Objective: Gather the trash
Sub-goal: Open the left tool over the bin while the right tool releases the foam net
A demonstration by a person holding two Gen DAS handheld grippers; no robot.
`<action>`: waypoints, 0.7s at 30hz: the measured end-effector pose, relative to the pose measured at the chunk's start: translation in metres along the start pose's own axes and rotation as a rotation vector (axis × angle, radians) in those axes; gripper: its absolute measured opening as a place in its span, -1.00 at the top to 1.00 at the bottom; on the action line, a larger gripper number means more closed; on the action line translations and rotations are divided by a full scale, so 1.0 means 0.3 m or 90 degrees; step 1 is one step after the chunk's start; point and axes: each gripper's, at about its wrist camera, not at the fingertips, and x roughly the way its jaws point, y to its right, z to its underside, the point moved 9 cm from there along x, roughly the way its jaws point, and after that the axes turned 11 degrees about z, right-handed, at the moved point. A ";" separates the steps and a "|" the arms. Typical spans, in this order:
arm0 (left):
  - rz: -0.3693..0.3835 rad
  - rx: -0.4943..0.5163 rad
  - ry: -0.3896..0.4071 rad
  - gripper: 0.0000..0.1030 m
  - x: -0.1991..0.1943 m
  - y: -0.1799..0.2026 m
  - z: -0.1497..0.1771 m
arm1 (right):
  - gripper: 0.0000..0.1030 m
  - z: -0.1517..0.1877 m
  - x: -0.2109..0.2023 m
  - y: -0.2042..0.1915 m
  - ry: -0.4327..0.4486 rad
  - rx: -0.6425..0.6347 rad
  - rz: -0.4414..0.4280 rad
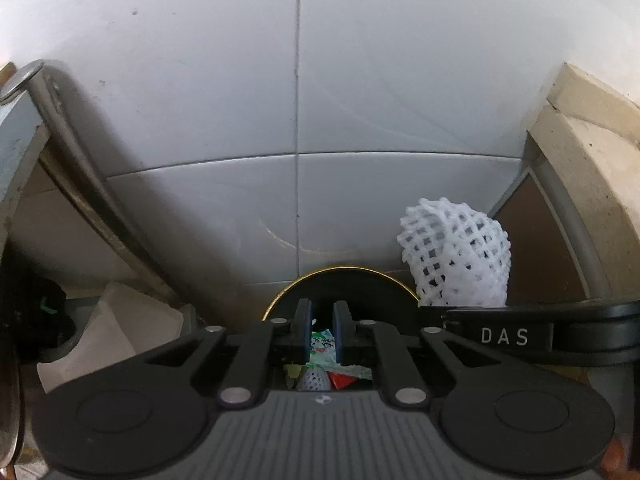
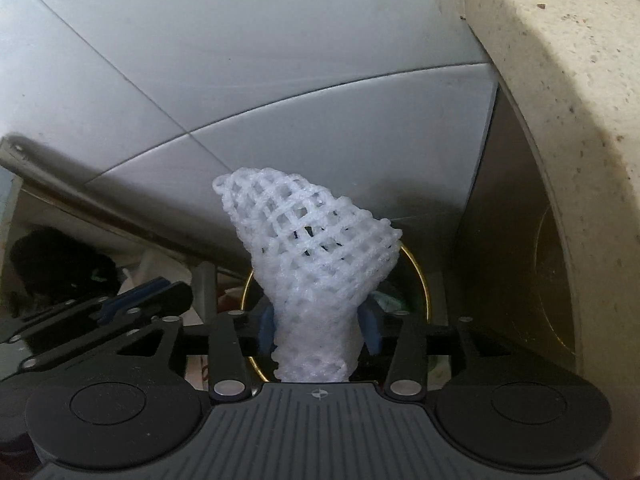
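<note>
A white foam fruit net point(image 2: 316, 256) stands up between the blue pads point(image 2: 370, 330) of my right gripper point(image 2: 318, 330). The pads sit just off its pinched waist, so the gripper is open. Below it is a black trash bin with a gold rim point(image 2: 422, 280). In the left wrist view the net point(image 1: 456, 256) rises beside the bin's rim point(image 1: 280, 296), above the right gripper's black housing point(image 1: 520, 334). My left gripper point(image 1: 322, 332) is shut to a narrow slit over the bin. Through the slit a green-and-white wrapper point(image 1: 320, 346) shows, with other scraps point(image 1: 340, 380) beneath.
A white tiled wall point(image 1: 300, 80) fills the background. A beige stone counter edge point(image 2: 560, 120) curves down the right, with a brown panel point(image 1: 532, 248) under it. A slanted metal bar point(image 1: 80, 152) and a pale box point(image 1: 112, 332) lie to the left.
</note>
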 end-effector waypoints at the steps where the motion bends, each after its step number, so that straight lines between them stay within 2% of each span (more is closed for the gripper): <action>1: -0.001 -0.003 0.001 0.85 -0.005 -0.003 -0.001 | -0.16 0.001 0.001 0.001 -0.001 -0.001 0.001; 3: 0.001 -0.008 0.006 0.83 -0.019 -0.006 -0.003 | -0.19 -0.003 0.005 0.013 -0.001 0.005 0.008; 5: 0.005 -0.010 0.014 0.82 -0.034 -0.006 -0.007 | -0.30 -0.006 0.004 0.018 0.002 0.008 0.014; 9: 0.010 -0.004 0.026 0.79 -0.061 -0.001 -0.011 | -0.33 0.003 0.005 0.017 -0.003 0.009 0.017; 11: 0.013 -0.001 0.032 0.77 -0.076 0.001 -0.011 | -0.50 0.016 0.012 0.009 -0.013 0.000 0.021; 21: 0.030 -0.001 0.051 0.67 -0.139 -0.007 -0.011 | -0.56 0.036 0.011 0.009 0.000 0.022 0.049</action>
